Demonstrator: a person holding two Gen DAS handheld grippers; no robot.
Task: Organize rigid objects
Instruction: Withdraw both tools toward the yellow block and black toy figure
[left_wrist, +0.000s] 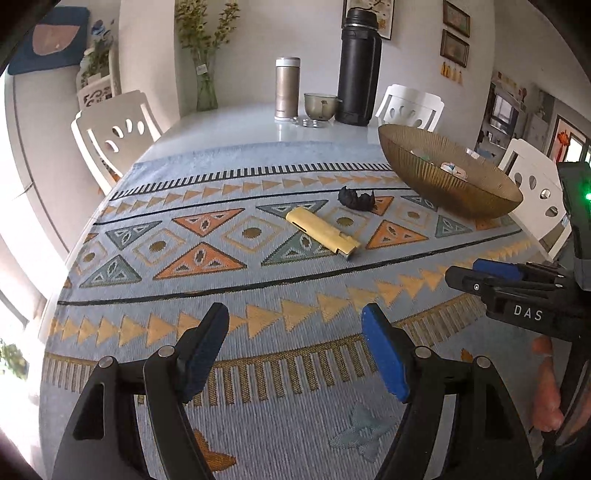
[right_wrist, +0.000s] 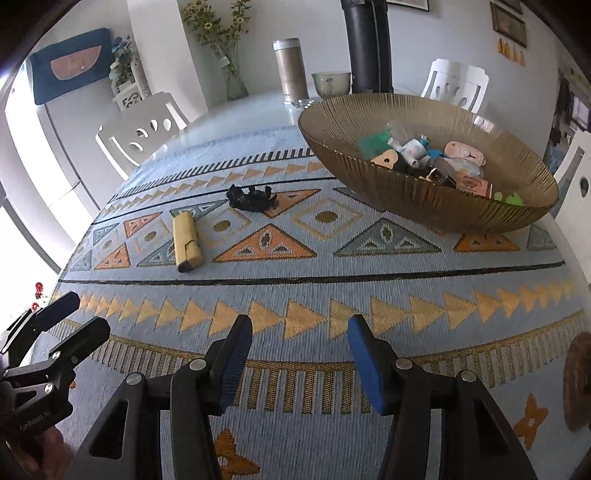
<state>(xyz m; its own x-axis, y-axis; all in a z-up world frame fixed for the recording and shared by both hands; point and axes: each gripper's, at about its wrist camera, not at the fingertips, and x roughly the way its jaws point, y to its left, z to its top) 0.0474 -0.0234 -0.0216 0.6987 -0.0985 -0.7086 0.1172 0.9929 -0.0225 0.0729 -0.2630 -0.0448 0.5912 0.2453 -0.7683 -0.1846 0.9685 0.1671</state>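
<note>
Both hand-held grippers, left hand-held gripper and right hand-held gripper, hover released and empty over the tabletop. The reach has not begun; next, likely grasp the yellow case, flat on the patterned cloth beside the black figurine, and carry it to the ribbed bowl.

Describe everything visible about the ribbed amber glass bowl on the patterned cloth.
The ribbed amber glass bowl is wide, shallow and translucent, with fine vertical ridges running from base to rim. It stands upright on the patterned blue woven cloth, toward the table's far right, apart from the flat yellow case and the small black figurine lying to its left. Inside sits a heap of small items in pink, white, blue and green. Neither gripper touches it.
</note>
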